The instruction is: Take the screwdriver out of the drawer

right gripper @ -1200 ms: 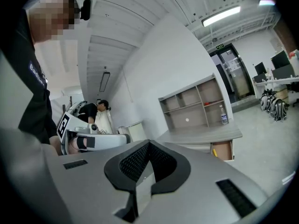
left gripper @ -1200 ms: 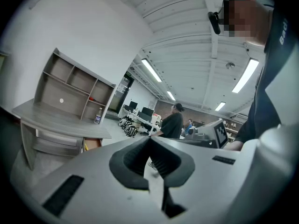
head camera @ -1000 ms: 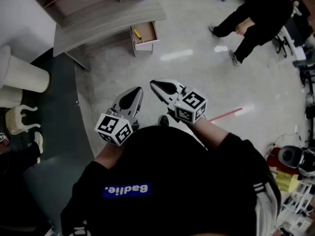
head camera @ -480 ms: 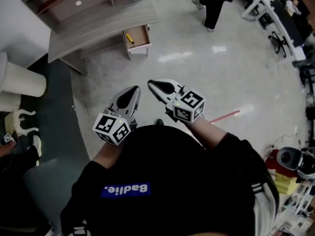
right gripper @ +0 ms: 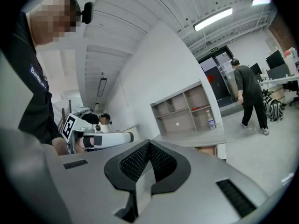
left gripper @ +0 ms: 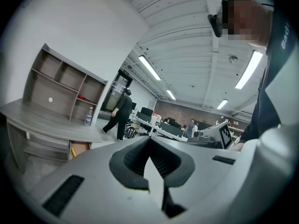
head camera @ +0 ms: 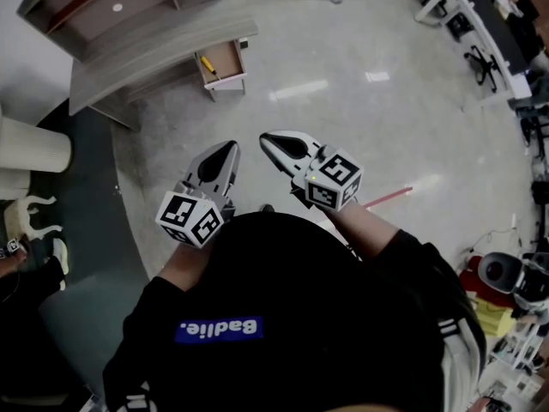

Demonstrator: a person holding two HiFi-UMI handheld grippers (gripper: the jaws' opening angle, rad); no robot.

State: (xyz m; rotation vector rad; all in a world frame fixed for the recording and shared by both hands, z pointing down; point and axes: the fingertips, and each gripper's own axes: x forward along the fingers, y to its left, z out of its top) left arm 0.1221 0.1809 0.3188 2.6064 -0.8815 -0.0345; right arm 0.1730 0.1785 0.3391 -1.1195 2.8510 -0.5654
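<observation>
While head view shows screwdriver [head camera: 207, 63] in drawer [head camera: 227, 60] (yellow handle), left claw [head camera: 228, 148], right claw [head camera: 268, 136] closed, empty.

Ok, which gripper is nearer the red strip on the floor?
Right. The right gripper is held above the floor just left of the red strip in the head view; the left gripper is farther left, beyond it.

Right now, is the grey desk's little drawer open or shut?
Open: the white-edged wooden drawer juts out, showing a yellow-handled screwdriver lying inside.
</observation>
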